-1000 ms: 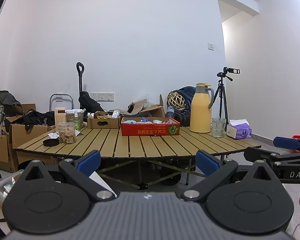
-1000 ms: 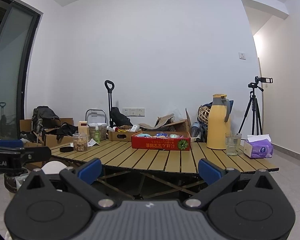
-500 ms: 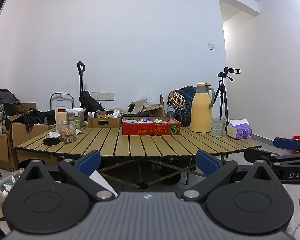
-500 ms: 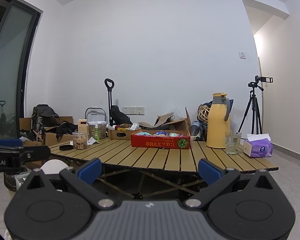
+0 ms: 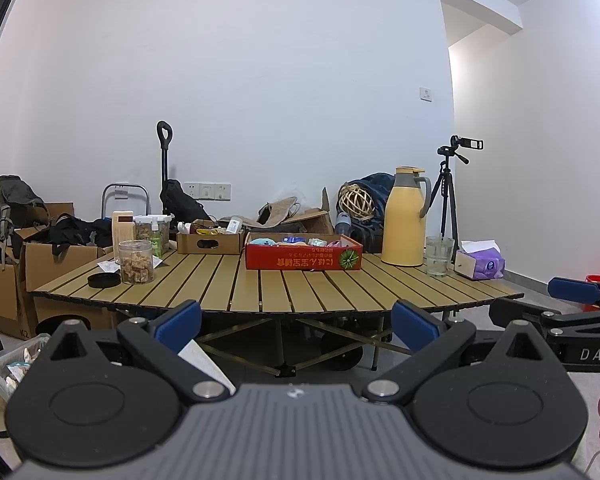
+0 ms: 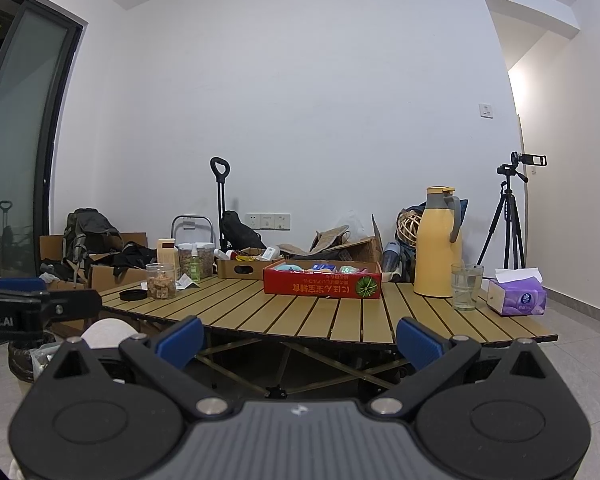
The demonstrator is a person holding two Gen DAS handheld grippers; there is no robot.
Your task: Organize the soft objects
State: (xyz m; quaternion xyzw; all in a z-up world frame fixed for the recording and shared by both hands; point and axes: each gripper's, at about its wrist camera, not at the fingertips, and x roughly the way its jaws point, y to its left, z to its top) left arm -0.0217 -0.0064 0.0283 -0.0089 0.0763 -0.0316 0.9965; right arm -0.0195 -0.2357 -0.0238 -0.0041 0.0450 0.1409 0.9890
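The soft objects (image 5: 300, 241) we are meant to organise are lying heaped in the red cardboard box (image 5: 302, 257), which is sitting toward the far middle of the slatted table (image 5: 260, 292), well apart from both tools. We are holding the left gripper (image 5: 296, 320) and the right gripper (image 6: 298, 338) low, short of the table's near edge, each with its jaws spread wide and nothing between them.

We are judging the risks from here. Coming in this low, we are likely to knock the table edge. Reaching across, the right gripper is passing near the glass (image 6: 466, 286) and the yellow jug (image 6: 438, 246), and the left near the open jar (image 5: 137, 262); a careless sweep could tip any of them. The toys are piled close, so a wide grasp may be catching two at once, or the box wall.

The left view is showing the right gripper at its right edge, plus a red thing on the floor behind it. The right view is showing the left gripper at its left edge and a glass door (image 6: 16, 140) that the left view is barely catching
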